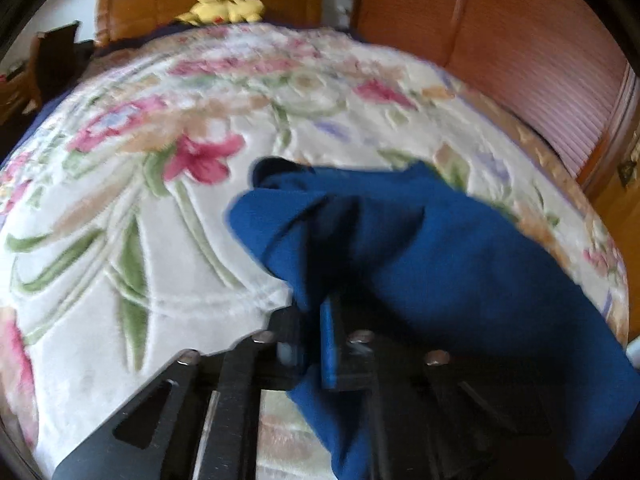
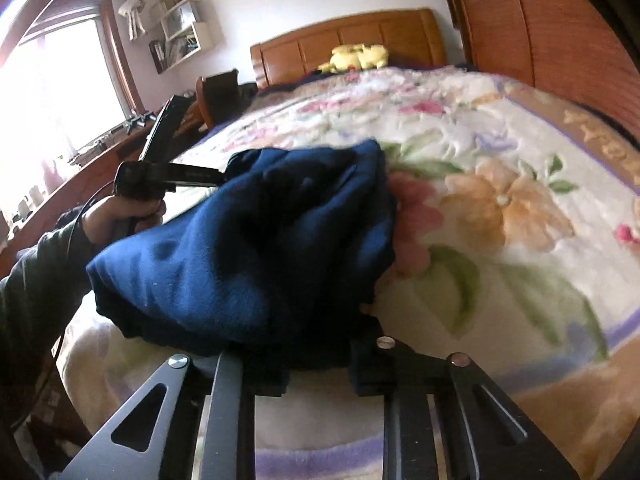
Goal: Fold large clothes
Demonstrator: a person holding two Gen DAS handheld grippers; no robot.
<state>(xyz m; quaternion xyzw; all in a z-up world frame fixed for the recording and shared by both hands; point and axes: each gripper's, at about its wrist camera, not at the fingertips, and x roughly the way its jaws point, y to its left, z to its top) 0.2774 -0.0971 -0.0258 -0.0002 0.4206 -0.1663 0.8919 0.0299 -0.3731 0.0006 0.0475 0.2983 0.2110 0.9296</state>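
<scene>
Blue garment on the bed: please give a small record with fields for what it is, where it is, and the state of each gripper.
garment: blue garment, bunched, unfolded
surface: floral blanket on the bed
left gripper: shut on the cloth, fabric pinched between its fingers
right gripper: fingers apart, cloth lying over them
background: yellow plush toy at the wooden headboard

Only one piece of writing shows: large gold letters woven into the brown border of the floral blanket (image 2: 472, 128) in the right wrist view. They are blurred and cut by the frame edge, so no word can be read.
</scene>
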